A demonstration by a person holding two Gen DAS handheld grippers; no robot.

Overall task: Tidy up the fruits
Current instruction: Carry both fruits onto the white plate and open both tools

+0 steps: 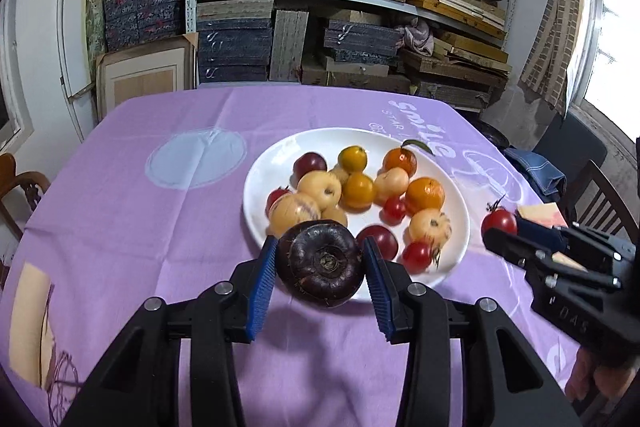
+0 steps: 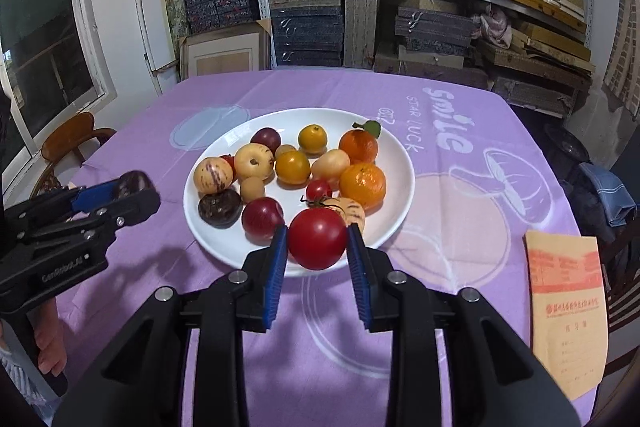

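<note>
Pick step: left tongs [image 1: 320, 259] clamped on dark purple fruit [image 1: 320, 263], right tongs [image 2: 318, 237] clamped on tomato [image 2: 317, 238]; next needs sorting spots beyond the plate [image 2: 400, 163].

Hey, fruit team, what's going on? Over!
Left gripper shut on dark purple fruit. Right gripper shut on red tomato. Both over white plate. Nothing blocking.

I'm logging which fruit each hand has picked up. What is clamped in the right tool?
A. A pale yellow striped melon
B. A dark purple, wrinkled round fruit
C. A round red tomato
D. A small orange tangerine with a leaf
C: in the right wrist view the right tool has its blue pads against the sides of a round red tomato, above the near rim of the white plate; the dark purple fruit sits in the left tool.
</note>
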